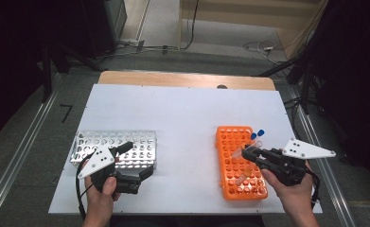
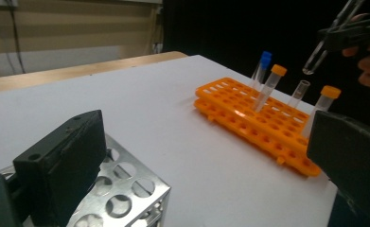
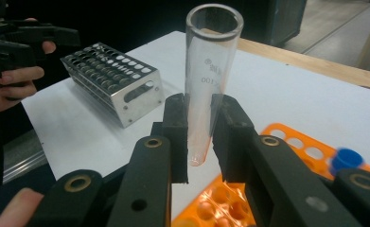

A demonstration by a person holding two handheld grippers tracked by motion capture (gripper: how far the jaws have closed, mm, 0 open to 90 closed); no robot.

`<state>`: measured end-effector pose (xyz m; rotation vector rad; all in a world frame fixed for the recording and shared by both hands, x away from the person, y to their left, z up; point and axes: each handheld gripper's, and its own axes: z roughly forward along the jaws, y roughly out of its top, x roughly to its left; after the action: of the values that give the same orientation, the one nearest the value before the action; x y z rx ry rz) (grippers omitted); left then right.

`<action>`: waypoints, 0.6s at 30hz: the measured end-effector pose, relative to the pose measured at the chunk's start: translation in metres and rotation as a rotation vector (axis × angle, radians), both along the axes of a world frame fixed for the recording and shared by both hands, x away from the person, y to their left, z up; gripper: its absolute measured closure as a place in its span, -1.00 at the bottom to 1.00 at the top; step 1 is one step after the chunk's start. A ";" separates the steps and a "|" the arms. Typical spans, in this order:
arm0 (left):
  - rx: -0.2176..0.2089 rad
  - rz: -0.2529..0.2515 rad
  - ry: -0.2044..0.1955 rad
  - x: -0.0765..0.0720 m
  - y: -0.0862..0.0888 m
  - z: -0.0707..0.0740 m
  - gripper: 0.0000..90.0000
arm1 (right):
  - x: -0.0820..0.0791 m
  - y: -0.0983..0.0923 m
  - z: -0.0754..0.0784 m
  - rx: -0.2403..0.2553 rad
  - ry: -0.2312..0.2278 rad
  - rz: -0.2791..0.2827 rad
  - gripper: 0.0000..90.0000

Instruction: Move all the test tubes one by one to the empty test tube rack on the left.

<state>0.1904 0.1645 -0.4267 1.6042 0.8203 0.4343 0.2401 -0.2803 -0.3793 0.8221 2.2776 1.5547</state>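
My right gripper is shut on a clear, uncapped test tube, which it holds upright and clear of the orange rack. In the high view this gripper hangs with the tube over the orange rack at the right of the table. In the left gripper view the tube hangs above the rack, which holds a blue-capped tube, two orange-capped tubes and an open one. My left gripper is open with nothing between its jaws, beside the metal rack.
A silver metal rack with several round holes stands at the left, under my left gripper. A white sheet covers the wooden table. Cables lie on the floor beyond the table's far edge.
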 end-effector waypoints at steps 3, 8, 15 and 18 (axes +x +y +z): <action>-0.005 -0.008 -0.002 0.003 -0.004 0.004 -1.00 | 0.003 0.016 0.000 -0.001 0.008 0.023 0.64; -0.002 -0.030 -0.006 0.010 -0.012 0.013 -1.00 | 0.005 0.030 0.001 -0.006 0.015 0.047 0.64; 0.005 -0.072 -0.004 0.022 -0.031 0.025 -1.00 | 0.005 0.052 0.006 -0.011 0.017 0.078 0.64; 0.002 -0.082 0.007 0.027 -0.040 0.028 -0.97 | 0.004 0.065 0.004 -0.020 0.023 0.098 0.64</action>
<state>0.2179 0.1241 -0.3990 1.6359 0.7566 0.3706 0.2446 -0.2158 -0.3754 0.7372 2.3784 1.5685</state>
